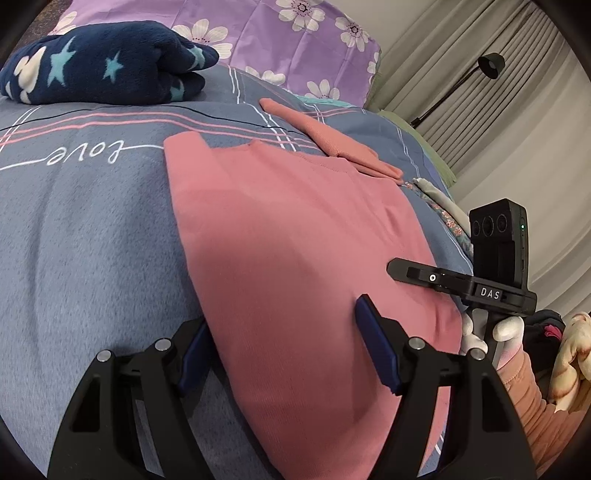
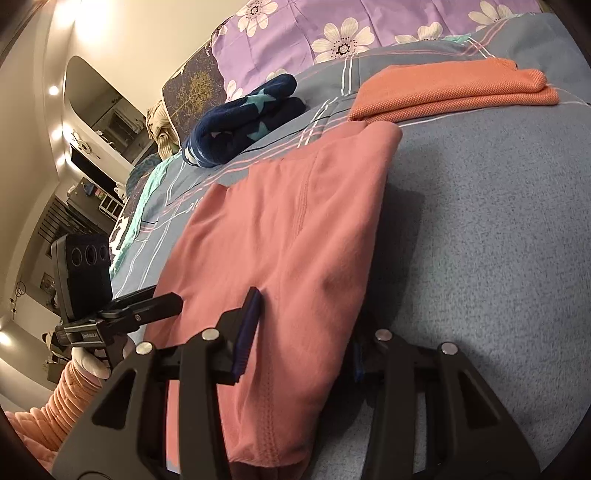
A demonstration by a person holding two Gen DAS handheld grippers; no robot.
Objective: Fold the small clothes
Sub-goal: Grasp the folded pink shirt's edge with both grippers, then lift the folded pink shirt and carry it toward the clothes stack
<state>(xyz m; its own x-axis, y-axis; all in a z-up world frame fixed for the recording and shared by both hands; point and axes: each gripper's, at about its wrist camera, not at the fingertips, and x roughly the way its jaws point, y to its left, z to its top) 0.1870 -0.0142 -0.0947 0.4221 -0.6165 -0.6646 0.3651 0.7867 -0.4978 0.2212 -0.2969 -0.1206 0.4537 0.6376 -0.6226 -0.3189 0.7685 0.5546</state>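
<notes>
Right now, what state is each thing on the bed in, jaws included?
Pink cotton garment: spread flat, near edge between both sets of jaws.
Orange knit garment: folded, set aside.
Navy star-patterned fleece: folded, set aside.
Left gripper: open, astride the near edge.
Right gripper: part closed around the edge; grip unclear.

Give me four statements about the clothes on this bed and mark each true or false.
1. The pink garment lies spread on the grey-blue bedspread. True.
2. The navy star-patterned fleece lies on top of the pink garment. False: it sits apart, nearer the purple flowered bedding.
3. A folded orange garment lies beyond the pink one. True.
4. The left gripper is clamped shut. False: its jaws stand wide apart over the pink garment's near left edge.
</notes>
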